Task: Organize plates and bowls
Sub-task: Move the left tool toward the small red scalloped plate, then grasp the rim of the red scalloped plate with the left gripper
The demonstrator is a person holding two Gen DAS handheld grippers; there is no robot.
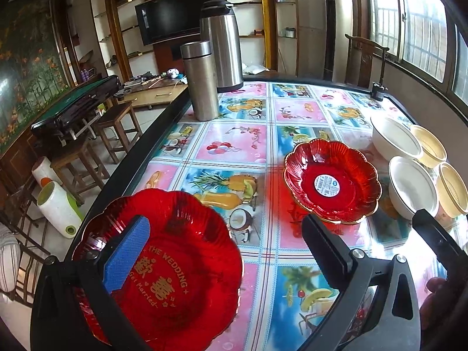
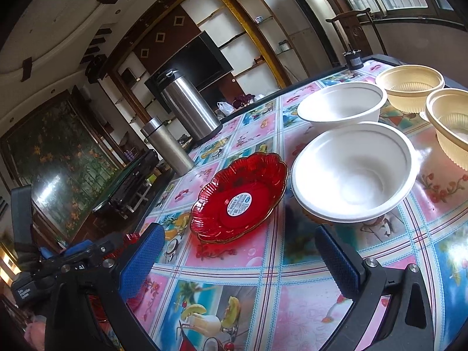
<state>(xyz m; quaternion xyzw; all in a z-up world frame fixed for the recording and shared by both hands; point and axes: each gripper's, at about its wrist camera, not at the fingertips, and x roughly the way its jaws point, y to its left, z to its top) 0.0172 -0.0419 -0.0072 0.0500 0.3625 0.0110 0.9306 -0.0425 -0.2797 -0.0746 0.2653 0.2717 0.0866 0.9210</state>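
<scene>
A red plate with gold "THE WEDDING" lettering (image 1: 181,266) lies at the table's near left edge. My left gripper (image 1: 225,251) is open wide, its blue-padded left finger (image 1: 125,254) over the plate's inside and the other finger off to the plate's right. A second red plate with a round sticker (image 1: 330,181) (image 2: 239,197) sits mid-table. Right of it stand two white bowls (image 2: 354,169) (image 2: 342,102) and two cream ribbed bowls (image 2: 409,84) (image 2: 450,122), all apart. My right gripper (image 2: 239,263) is open above the tablecloth, just short of the sticker plate, holding nothing.
A steel flask (image 1: 200,82) and a taller steel jug (image 1: 222,46) stand at the far left of the table (image 1: 234,146). A small black object (image 1: 378,90) sits at the far right corner. Wooden stools (image 1: 117,122) stand beyond the table's left edge.
</scene>
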